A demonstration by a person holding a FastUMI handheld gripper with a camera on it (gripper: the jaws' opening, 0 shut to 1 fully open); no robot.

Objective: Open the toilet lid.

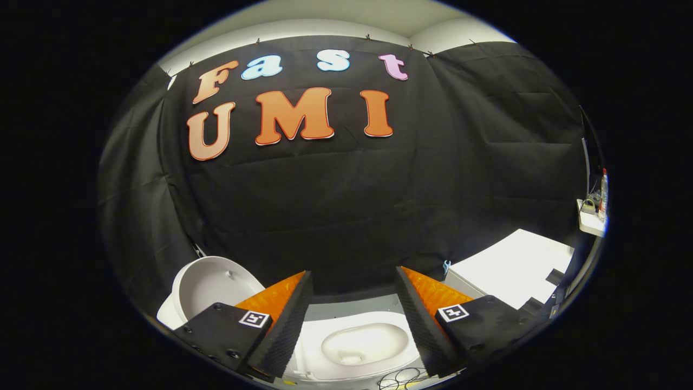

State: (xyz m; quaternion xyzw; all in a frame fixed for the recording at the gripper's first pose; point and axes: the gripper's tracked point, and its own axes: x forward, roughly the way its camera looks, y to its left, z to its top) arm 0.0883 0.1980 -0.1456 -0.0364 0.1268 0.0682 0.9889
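- Gripper: two fingers spread wide apart, nothing between them touching either one; each carries a small square black-and-white marker on its body.
- White glossy ceramic toilet bowl: below and between the fingers, its oval basin open to view, apart from both fingers.
- White rounded plastic toilet lid: raised and tilted upright, beyond the left finger and partly hidden behind it; whether it touches the wall behind cannot be told.
- Thin black looped cable: lying in front of the bowl, near the base of the right finger.
- White flat-topped cabinet: beyond the right finger, well apart from the bowl.
- Small white shelf with bottles: farther out past the right finger; items too small to identify.
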